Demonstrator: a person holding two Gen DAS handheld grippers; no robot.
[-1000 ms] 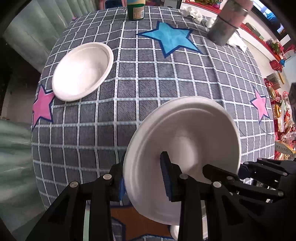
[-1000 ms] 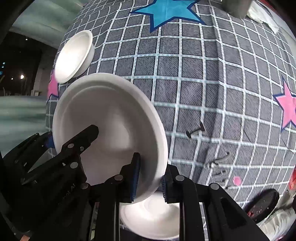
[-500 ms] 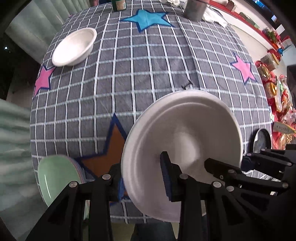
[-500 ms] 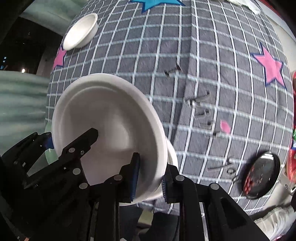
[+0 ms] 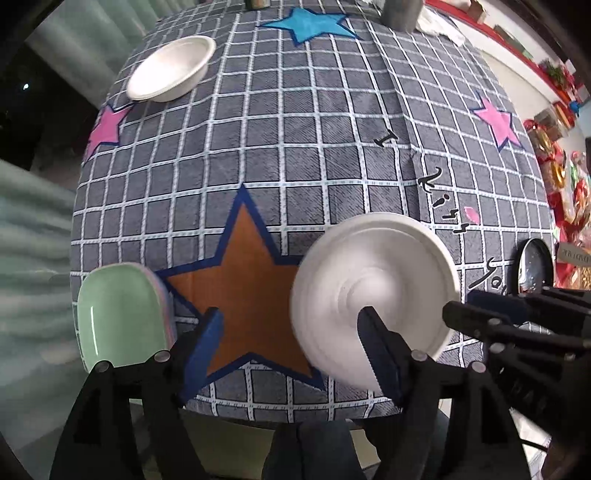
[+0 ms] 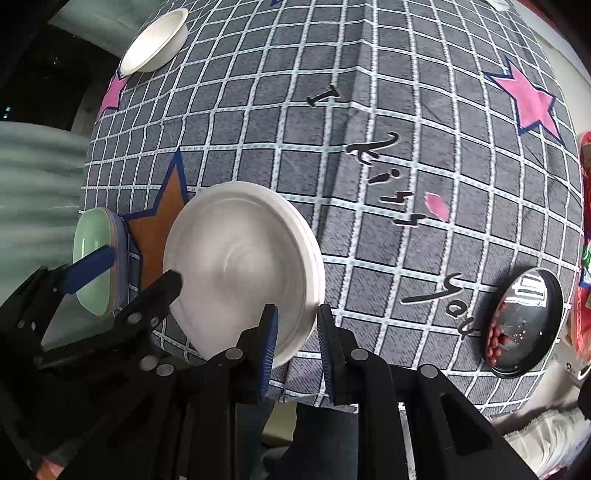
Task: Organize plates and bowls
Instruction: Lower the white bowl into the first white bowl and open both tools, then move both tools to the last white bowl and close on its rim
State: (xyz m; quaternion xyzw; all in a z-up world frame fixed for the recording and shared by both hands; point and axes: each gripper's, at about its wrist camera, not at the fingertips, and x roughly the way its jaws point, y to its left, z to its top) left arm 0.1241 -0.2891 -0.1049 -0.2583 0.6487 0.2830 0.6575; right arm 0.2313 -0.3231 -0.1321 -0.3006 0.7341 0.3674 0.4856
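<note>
A white paper plate [image 5: 373,291] lies on the near edge of the checked tablecloth, stacked on another white plate; it also shows in the right wrist view [image 6: 240,266]. My left gripper [image 5: 291,347] is open, its right finger over the plate's rim. My right gripper [image 6: 295,339] is open, its jaws either side of the plate's near rim. A white bowl [image 5: 171,68] sits at the far left, also in the right wrist view [image 6: 153,40]. A green plate on a stack [image 5: 118,314] lies at the near left corner, also in the right wrist view [image 6: 94,258].
A black dish with red beads [image 6: 521,325] sits at the near right. A grey cylinder [image 5: 400,13] and a bottle stand at the table's far edge. Clutter lies off the right side.
Both grippers held the white plate tilted in the air and carried it back to the near edge. Now it lies flat on the other plate and both grippers have opened.
</note>
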